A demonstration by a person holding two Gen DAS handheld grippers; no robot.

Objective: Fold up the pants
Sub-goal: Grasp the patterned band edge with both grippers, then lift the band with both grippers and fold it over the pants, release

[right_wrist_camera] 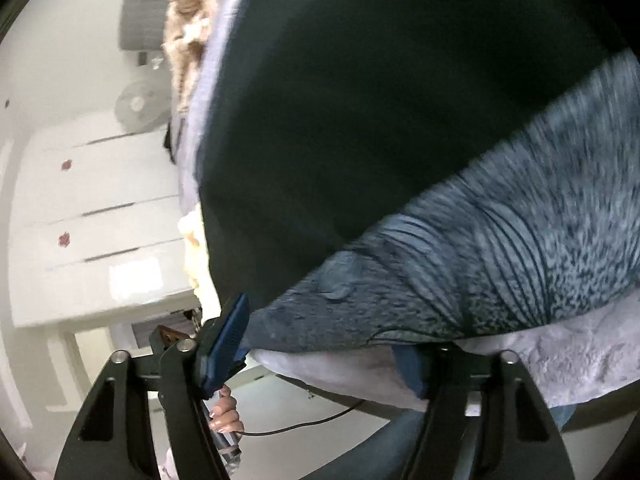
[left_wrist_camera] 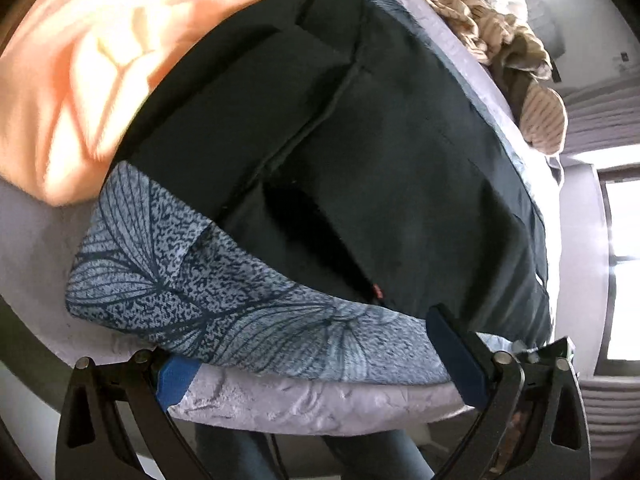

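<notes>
Dark pants (left_wrist_camera: 360, 140) lie flat on a blue leaf-patterned cloth (left_wrist_camera: 180, 280) that covers a lavender bed cover (left_wrist_camera: 300, 404). My left gripper (left_wrist_camera: 308, 344) stands wide open at the near edge of that cloth. Its right finger (left_wrist_camera: 456, 352) rests by the pants' near corner, and its left finger (left_wrist_camera: 176, 376) is partly tucked under the cloth. In the right wrist view the pants (right_wrist_camera: 380, 120) and patterned cloth (right_wrist_camera: 500, 260) fill the frame. My right gripper (right_wrist_camera: 320, 328) has its jaws apart around the cloth's edge. One finger (right_wrist_camera: 228, 340) sits at the pants' corner; the other is mostly hidden beneath fabric.
A peach blanket (left_wrist_camera: 100, 60) lies beyond the pants to the left, with a beige striped garment (left_wrist_camera: 500, 28) behind them. A bright window (left_wrist_camera: 624, 260) is at the right. White drawers (right_wrist_camera: 100, 208) stand beside the bed. A hand (right_wrist_camera: 226, 412) and a cable show below.
</notes>
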